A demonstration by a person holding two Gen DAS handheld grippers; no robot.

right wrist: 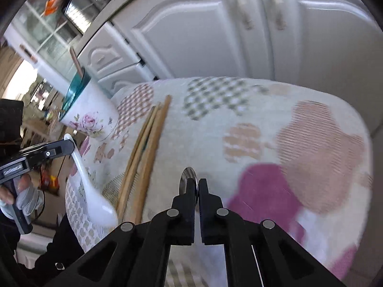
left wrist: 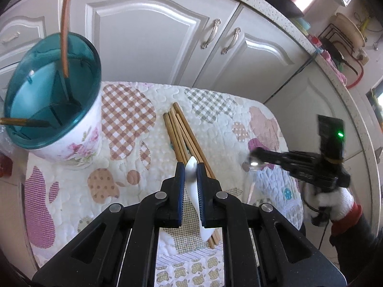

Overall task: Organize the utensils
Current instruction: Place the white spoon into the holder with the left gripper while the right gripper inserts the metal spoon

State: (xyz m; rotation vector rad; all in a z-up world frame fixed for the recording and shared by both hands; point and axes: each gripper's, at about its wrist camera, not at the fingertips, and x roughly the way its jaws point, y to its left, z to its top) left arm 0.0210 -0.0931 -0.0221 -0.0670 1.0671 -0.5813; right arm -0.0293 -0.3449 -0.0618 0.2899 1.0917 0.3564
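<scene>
2 grips now: left gripper clamped on white spoon handle, right gripper clamped on metal spoon. Chopsticks on cloth. Risk: thin handles slipping or swinging before holder, knocking chopsticks off.

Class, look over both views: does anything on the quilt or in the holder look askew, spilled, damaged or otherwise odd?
Nothing is spilled or broken. The chopsticks lie loose on the quilt in an uneven, fanned bundle, not in the holder. The left gripper holds a white spoon tilted; the right gripper pinches a metal utensil.
</scene>
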